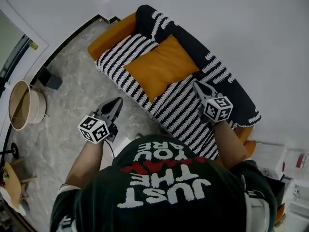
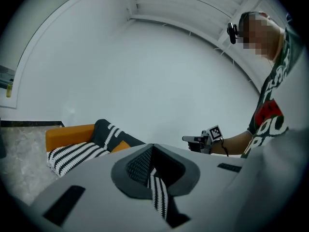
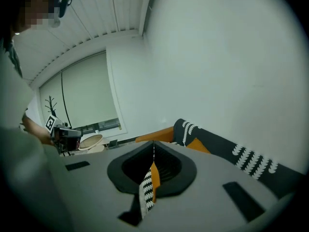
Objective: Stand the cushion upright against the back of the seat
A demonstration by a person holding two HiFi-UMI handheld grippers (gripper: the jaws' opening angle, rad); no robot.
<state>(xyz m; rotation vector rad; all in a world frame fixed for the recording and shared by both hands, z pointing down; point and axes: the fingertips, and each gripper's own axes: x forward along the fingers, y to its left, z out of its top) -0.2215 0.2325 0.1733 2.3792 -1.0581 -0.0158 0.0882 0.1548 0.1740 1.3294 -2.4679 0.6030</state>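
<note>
An orange cushion (image 1: 161,66) lies flat on the black-and-white striped seat (image 1: 186,112) of a sofa; the dark backrest (image 1: 212,64) runs behind it. My left gripper (image 1: 118,101) hovers over the floor just in front of the seat, jaws together and empty. Over the seat, to the right of the cushion, my right gripper (image 1: 197,84) is also shut and empty, apart from the cushion. A sliver of the cushion (image 2: 120,145) shows in the left gripper view beyond the shut jaws. In the right gripper view the cushion (image 3: 198,145) rests below the backrest (image 3: 241,153).
Orange armrests (image 1: 113,33) end the sofa, which stands along a white wall. A round woven basket (image 1: 24,105) and a small dark box (image 1: 50,79) stand on the marble floor at the left. White furniture (image 1: 285,163) sits at the sofa's right end.
</note>
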